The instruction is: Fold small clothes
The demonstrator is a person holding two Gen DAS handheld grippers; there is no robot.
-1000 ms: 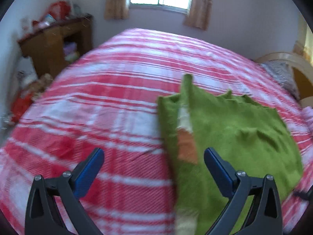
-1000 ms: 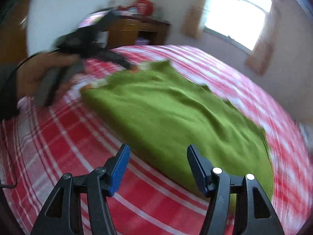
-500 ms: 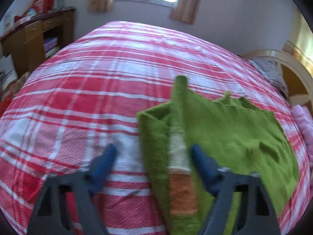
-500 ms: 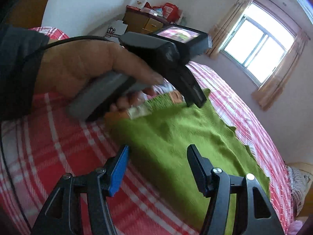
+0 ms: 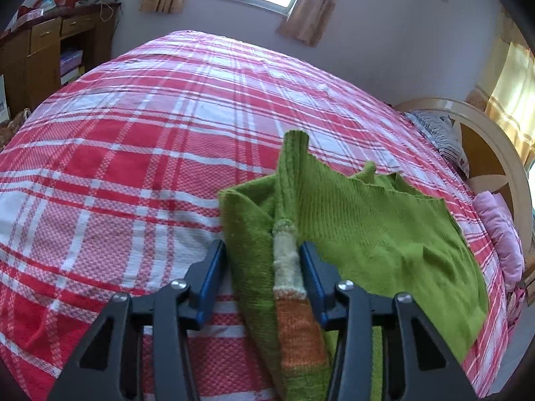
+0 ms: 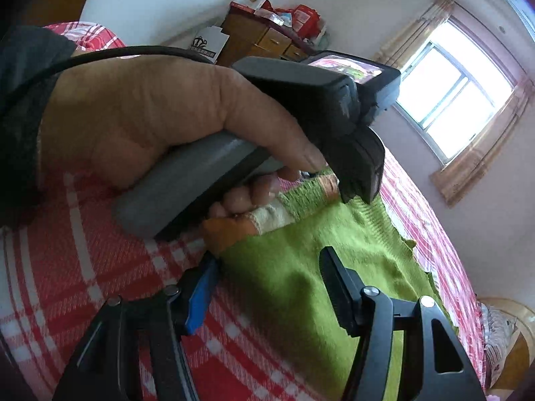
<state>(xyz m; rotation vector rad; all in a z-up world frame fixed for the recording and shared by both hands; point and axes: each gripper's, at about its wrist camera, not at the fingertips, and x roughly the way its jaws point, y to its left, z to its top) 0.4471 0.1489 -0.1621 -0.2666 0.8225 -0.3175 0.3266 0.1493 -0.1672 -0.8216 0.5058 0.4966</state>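
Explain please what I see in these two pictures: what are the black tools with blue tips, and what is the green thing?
A person holds two hand tools, each with two fingers and a camera looking along them. One picture comes from the left gripper, the other from the right gripper. On a bed with a red checked bedspread lies a green knitted garment. The left gripper's fingers stand on both sides of its striped sleeve, partly closed, not visibly pinching. In the right view you see the person's left hand holding that tool. The right gripper is open above the garment, holding nothing.

The print on the white bag (image 6: 208,44) is too blurred to read.
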